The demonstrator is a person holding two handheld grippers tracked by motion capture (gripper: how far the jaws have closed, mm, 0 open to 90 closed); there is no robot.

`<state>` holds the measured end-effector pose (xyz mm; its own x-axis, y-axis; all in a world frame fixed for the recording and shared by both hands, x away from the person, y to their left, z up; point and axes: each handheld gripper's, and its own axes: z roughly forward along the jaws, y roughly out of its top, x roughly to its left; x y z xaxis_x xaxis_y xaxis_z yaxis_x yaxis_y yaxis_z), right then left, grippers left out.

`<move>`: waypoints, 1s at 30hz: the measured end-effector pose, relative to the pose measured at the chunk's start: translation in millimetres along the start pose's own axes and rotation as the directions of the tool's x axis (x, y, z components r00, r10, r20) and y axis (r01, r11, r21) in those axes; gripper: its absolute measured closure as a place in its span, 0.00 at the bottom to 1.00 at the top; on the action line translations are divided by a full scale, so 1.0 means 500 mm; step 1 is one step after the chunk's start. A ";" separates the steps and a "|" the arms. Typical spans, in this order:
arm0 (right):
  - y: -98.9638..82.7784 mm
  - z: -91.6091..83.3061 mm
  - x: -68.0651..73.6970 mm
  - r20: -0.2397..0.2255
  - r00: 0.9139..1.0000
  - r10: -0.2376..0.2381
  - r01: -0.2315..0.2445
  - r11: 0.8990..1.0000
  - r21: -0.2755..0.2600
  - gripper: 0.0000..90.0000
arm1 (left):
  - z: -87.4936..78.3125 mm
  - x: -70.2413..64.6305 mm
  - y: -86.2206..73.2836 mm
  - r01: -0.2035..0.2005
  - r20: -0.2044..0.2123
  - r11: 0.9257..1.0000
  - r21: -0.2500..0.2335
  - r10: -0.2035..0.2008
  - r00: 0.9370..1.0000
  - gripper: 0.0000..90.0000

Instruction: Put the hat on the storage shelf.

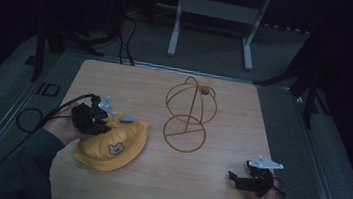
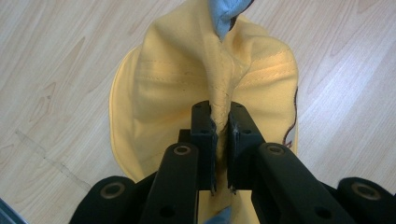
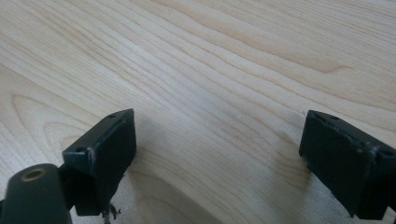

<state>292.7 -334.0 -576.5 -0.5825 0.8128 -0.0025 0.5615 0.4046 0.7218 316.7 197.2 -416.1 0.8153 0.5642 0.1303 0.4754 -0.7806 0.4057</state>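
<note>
Here my left fingers (image 2: 219, 140) pinch a fold of the yellow hat (image 1: 111, 145) near the bench's left edge, ready to lift it toward the wire stand (image 1: 189, 113); my right fingers (image 3: 219, 158), spread, idle.

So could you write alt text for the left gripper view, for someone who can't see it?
The left gripper, black and seen from just behind its jaws, is shut on a pinched fold of a yellow fabric hat lying on a light wooden table. A small pale blue piece sits at the hat's far end, at the top edge of the view.
</note>
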 end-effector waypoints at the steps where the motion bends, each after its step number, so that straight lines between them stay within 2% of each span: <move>1: 0.000 0.000 0.000 0.000 1.000 0.000 0.000 1.000 0.000 0.12 | -0.001 0.000 0.000 0.003 -0.001 1.000 -0.005 -0.003 1.000 0.92; 7: 0.000 0.000 0.000 0.000 1.000 -0.001 0.001 1.000 0.001 0.12 | -0.013 0.004 0.002 0.017 0.005 0.999 -0.043 -0.017 1.000 0.92; 21: 0.000 0.000 0.000 0.000 1.000 -0.002 0.002 1.000 0.001 0.12 | -0.050 0.017 0.021 0.005 -0.012 0.996 -0.086 -0.006 1.000 0.92; 30: 0.000 0.000 0.000 0.000 1.000 -0.001 0.001 1.000 0.000 0.12 | -0.072 0.022 0.026 0.011 -0.013 0.990 -0.138 -0.013 1.000 0.92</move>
<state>292.7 -334.0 -576.5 -0.5829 0.8125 -0.0031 0.5610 0.4052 0.7219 319.8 202.7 -376.6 0.8044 0.5781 0.1368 0.4343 -0.7294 0.5285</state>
